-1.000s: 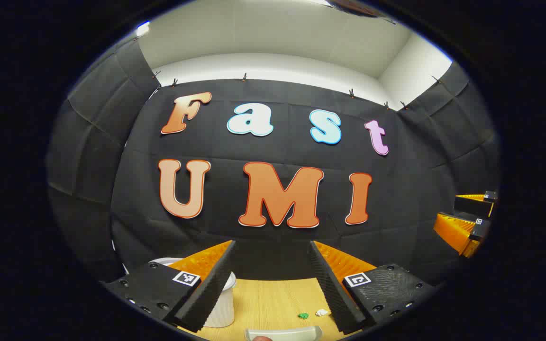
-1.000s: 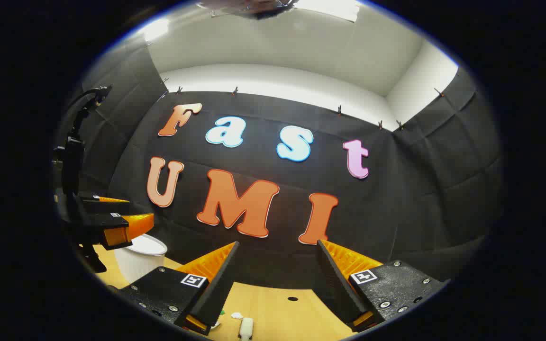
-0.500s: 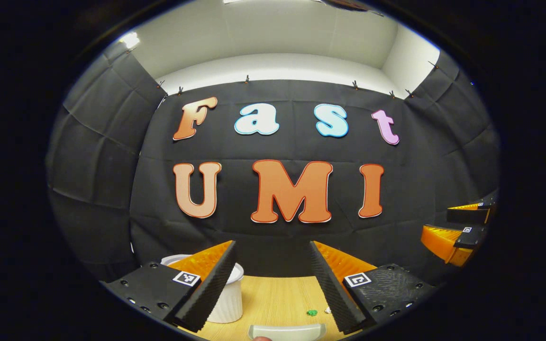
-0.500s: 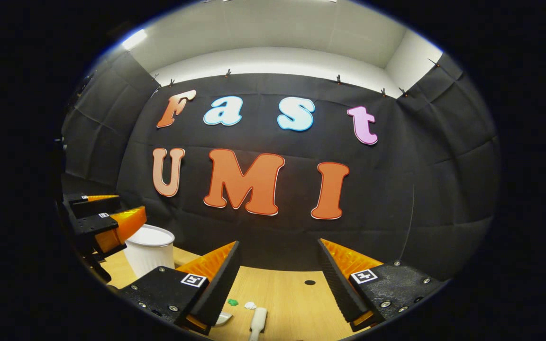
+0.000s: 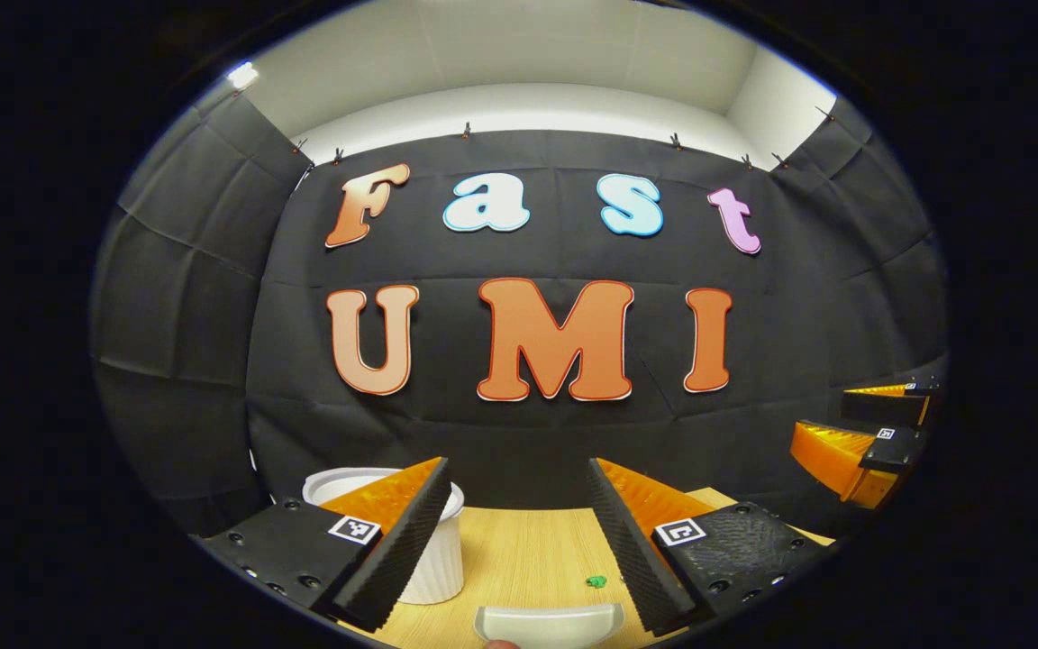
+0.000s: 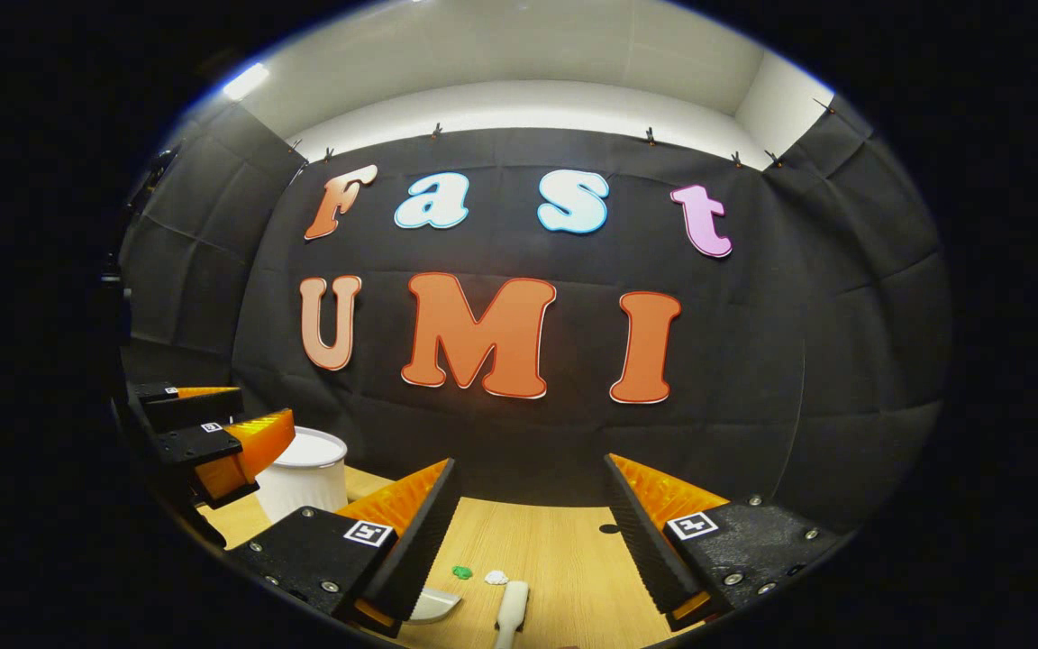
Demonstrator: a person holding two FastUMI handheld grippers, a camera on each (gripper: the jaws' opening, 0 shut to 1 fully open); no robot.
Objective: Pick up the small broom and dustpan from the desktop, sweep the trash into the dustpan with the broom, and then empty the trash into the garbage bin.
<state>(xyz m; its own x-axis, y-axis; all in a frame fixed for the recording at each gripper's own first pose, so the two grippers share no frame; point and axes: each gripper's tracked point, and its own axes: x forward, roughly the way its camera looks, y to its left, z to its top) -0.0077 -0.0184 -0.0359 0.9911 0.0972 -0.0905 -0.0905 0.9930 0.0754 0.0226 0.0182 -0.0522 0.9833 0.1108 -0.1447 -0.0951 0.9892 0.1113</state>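
In the left gripper view my left gripper (image 5: 517,469) is open and holds nothing, hovering above the wooden desktop (image 5: 519,559). Below it lies the pale dustpan (image 5: 546,622), with a green scrap (image 5: 596,581) just beyond. The white ribbed garbage bin (image 5: 433,563) stands behind the left finger. My right gripper (image 6: 530,464) is open and holds nothing too. Under it lie the white broom handle (image 6: 512,608), a green scrap (image 6: 462,571), a white scrap (image 6: 496,577) and a corner of the dustpan (image 6: 436,602).
The right gripper (image 5: 870,428) hangs at the far right of the left gripper view. In the right gripper view the left gripper (image 6: 213,433) is at the left, in front of the bin (image 6: 307,469). A small dark hole (image 6: 609,529) marks the desktop.
Both views have levelled and tipped down, so more desktop shows. The bin, scraps, dustpan and broom handle sit higher in view. Both grippers stay open.
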